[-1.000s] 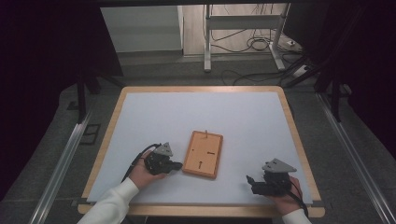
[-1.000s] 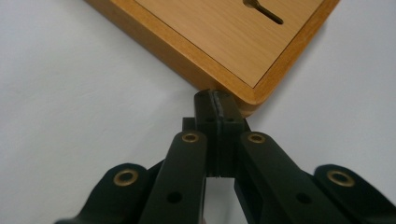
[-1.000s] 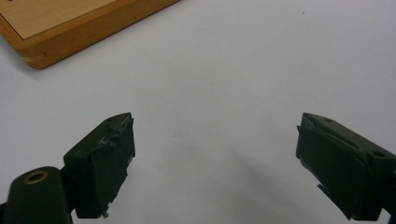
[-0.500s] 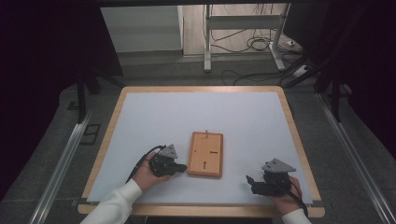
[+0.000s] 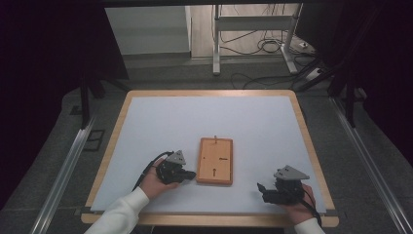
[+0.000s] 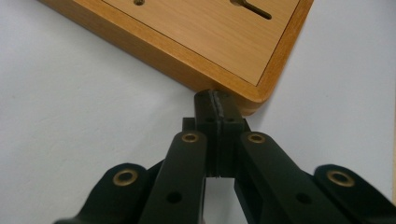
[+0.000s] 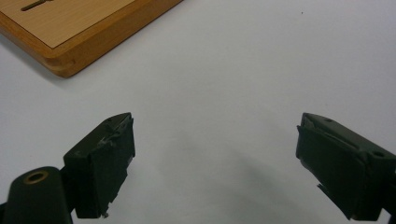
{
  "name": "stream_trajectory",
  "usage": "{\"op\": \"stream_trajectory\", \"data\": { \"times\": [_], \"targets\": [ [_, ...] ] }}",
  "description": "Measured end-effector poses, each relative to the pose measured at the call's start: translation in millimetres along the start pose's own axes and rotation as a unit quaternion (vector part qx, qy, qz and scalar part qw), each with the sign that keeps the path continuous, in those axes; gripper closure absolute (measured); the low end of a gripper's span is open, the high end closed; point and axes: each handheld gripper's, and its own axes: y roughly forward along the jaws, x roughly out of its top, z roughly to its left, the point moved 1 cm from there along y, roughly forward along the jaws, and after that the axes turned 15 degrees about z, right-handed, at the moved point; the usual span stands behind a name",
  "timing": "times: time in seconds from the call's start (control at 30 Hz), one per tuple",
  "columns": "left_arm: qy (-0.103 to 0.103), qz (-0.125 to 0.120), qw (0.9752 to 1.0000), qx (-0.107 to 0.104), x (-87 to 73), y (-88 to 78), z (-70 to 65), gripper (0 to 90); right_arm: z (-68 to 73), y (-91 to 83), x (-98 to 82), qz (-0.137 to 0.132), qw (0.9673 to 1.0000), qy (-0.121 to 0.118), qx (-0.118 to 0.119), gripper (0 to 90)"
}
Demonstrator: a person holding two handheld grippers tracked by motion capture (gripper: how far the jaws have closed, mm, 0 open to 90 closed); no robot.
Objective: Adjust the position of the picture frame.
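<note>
While your two hands rest low over the table (image 5: 160, 122), its pale grey top framed by a light wooden rim, the landmark to steer by is the wooden board (image 5: 215, 160), a flat rectangular panel lying a little nearer to you than the table's middle. It has a darker raised border, a slot cut into its face, and a small peg standing at its far edge. Your left gripper (image 5: 189, 174) lies just left of the board's near left corner, with its jaws pressed together and nothing between them; in the left gripper view the closed tips (image 6: 217, 100) meet the board (image 6: 205, 37) right at that corner's side wall. Your right gripper (image 5: 263, 190) sits well to the right of the board and nearer to you, apart from it, with its jaws spread wide over bare table and holding nothing.
</note>
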Motion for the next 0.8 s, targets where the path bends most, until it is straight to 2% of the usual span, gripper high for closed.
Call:
{"op": "stream_trajectory", "data": {
  "times": [0.13, 0.2, 0.27, 0.37, 0.5, 0.63, 0.8],
  "targets": [
    [-0.006, -0.015, 0.9998, 0.016, 0.0, -7.4, 4.0, 90.0, 0.0, -1.1, -0.4, 0.0, 1.0, 0.0, 0.0, 11.7],
    [-0.022, -0.033, 0.9988, 0.029, -2.8, -14.7, 8.3, 90.0, -0.5, -1.6, -0.6, -0.003, 1.0, 0.002, 0.0, 11.7],
    [-0.039, -0.049, 0.9968, 0.05, -7.3, -22.0, 12.7, 89.1, -1.0, -1.6, -0.7, -0.002, 1.0, 0.003, 0.0, 11.7],
    [-0.059, -0.067, 0.9932, 0.075, -14.0, -28.7, 17.7, 72.5, -0.6, -0.9, -0.7, -0.001, 1.0, 0.001, 0.001, 11.8],
    [-0.084, -0.079, 0.9895, 0.088, -17.7, -35.0, 23.8, 53.0, 0.0, -0.5, -0.6, 0.0, 1.0, -0.001, 0.0, 11.7],
    [-0.1, -0.086, 0.9871, 0.091, -20.1, -38.8, 27.7, 42.5, 0.0, 0.0, -0.8, 0.001, 1.0, 0.0, 0.001, 11.8],
    [-0.099, -0.092, 0.9868, 0.089, -20.8, -41.4, 27.3, 39.2, 0.4, 0.0, -0.6, 0.0, 1.0, -0.002, 0.001, 11.7]
  ]
}}
